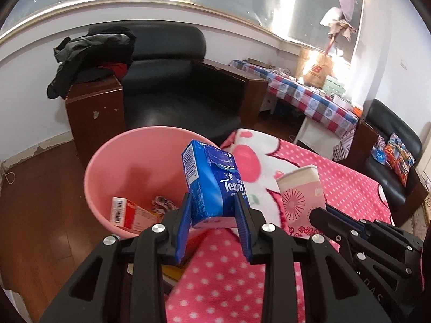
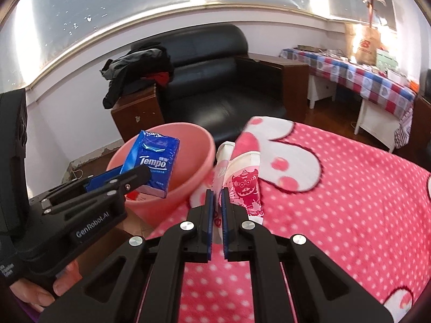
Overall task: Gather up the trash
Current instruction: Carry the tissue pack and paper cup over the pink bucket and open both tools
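Right now two pieces of trash are held, one per gripper, both near a pink bin that stands on the wood floor beside the bed.

Left gripper: fingers clamped on a blue tissue pack, approx. half-open width, pads pressed on the pack's lower sides. Pack is tilted, top leaning to the left, & is seen in front of the bin's rim, partly over the bin opening in the left wrist view. In the right wrist view the same pack is seen in front of the bin, w/ the left gripper reaching in from the left; part of a hand is seen under its handle.

Right gripper: fingers closed almost fully, w/ the wall of a pink-and-white paper cup pinched between the pads. Cup is held above the pink dotted blanket, just beside the bin's right rim; cup & right gripper are also seen at the right of the left wrist view.

Inside the bin a red-and-white box & a crumpled wrapper are seen at the bottom.

Behind: a black sofa, w/ dark clothes piled on its wooden armrest, & a table w/ a checked cloth.
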A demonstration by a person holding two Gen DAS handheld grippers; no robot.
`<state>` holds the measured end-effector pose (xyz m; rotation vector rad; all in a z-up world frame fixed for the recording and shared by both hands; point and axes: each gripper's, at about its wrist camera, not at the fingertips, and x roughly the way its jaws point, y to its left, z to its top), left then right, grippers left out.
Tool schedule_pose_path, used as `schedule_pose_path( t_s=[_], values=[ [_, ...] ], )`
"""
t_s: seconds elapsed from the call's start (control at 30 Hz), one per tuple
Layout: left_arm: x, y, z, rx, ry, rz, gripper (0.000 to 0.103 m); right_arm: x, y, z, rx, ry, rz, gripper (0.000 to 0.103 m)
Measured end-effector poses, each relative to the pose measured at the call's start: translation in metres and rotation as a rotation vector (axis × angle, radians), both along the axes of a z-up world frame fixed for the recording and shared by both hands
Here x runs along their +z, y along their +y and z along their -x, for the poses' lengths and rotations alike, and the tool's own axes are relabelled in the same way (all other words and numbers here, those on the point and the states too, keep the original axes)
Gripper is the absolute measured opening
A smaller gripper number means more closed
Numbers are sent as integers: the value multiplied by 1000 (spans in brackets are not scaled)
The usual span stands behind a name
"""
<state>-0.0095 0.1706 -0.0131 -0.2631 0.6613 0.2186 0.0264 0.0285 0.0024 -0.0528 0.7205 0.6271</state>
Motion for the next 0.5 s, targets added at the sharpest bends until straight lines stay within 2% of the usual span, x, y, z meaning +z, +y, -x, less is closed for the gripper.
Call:
schedule_pose_path(
  t_s=[0.5],
  values=[
    [-6,57,5,128,-10,8,31,6,72,-17,105,-18,10,6]
  ],
)
